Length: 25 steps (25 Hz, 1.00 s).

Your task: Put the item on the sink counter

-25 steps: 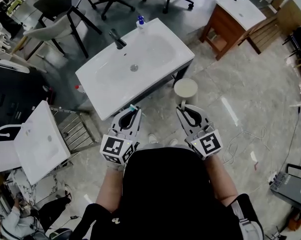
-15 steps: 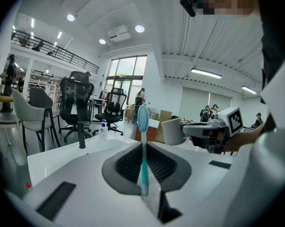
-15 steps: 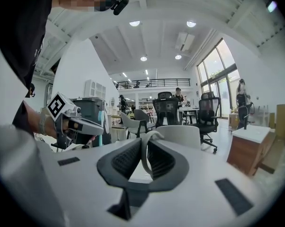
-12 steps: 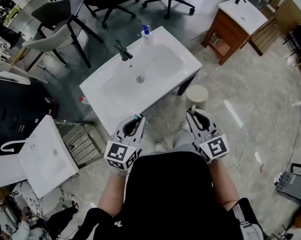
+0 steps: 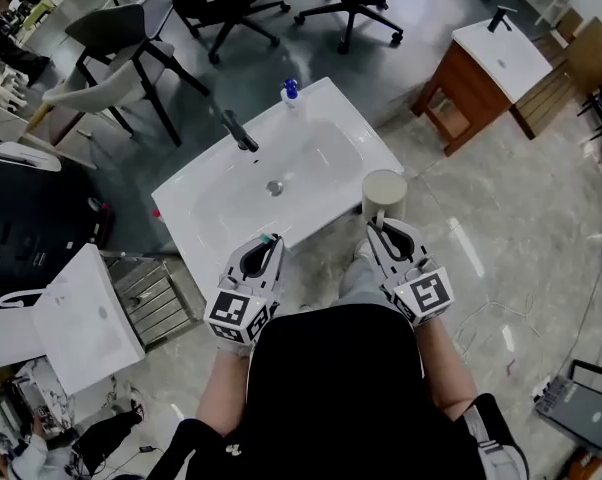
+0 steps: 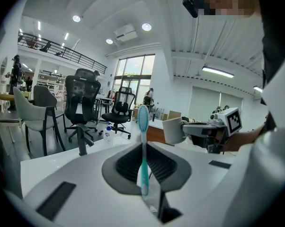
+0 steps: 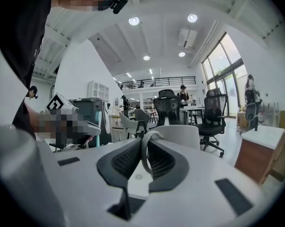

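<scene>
My left gripper (image 5: 264, 246) is shut on a teal toothbrush (image 6: 143, 148), which stands upright between the jaws with its head up. In the head view it hovers at the front edge of the white sink counter (image 5: 186, 193). My right gripper (image 5: 383, 226) is shut on the curved handle (image 7: 144, 150) of a pale grey cup (image 5: 384, 192). The cup hangs at the counter's front right corner. The left gripper view shows the cup (image 6: 173, 130) and right gripper (image 6: 213, 129) off to its right.
On the counter a dark faucet (image 5: 238, 131) stands behind the basin, with a blue-capped soap bottle (image 5: 290, 92) at the back corner. Office chairs (image 5: 121, 43) stand beyond. A wooden vanity (image 5: 491, 63) is at upper right, another white basin (image 5: 81, 308) and a metal rack (image 5: 151, 288) at left.
The person has stepped toward the sink; both grippers have come forward to the counter's front edge, with the toothbrush and the cup still held.
</scene>
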Motion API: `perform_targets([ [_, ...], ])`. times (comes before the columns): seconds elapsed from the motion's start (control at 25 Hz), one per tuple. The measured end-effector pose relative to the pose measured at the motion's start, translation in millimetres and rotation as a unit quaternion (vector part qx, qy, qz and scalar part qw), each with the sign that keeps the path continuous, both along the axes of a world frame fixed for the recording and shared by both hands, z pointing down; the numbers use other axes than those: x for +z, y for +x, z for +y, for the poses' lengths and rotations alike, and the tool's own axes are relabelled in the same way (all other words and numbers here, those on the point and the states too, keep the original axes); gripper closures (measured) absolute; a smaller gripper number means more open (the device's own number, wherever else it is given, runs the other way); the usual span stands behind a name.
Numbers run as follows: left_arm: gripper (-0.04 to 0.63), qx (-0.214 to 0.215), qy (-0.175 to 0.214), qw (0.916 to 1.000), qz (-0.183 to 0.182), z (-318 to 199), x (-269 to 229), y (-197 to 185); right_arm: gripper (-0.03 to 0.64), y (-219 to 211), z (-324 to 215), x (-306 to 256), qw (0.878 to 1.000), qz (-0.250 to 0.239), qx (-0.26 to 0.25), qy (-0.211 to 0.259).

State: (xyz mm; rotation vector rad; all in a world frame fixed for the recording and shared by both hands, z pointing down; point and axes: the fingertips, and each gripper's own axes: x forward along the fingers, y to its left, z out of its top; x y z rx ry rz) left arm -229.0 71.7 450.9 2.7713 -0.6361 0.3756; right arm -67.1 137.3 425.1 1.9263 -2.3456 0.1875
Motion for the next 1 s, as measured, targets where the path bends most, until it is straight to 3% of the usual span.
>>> perform_targets([
  [0.52, 0.555, -0.055, -0.007, 0.9984, -0.013, -54.6, -6.3, 93.7, 0.563, 91.5, -76.8, 3.0, 0.998, -0.021, -0.063, 0.000],
  [1.0, 0.555, -0.112, -0.025, 0.9927, -0.037, -102.4, 3.6, 146.8, 0.563, 136.6, -141.7, 32.8, 0.990, -0.044, -0.133, -0.031],
])
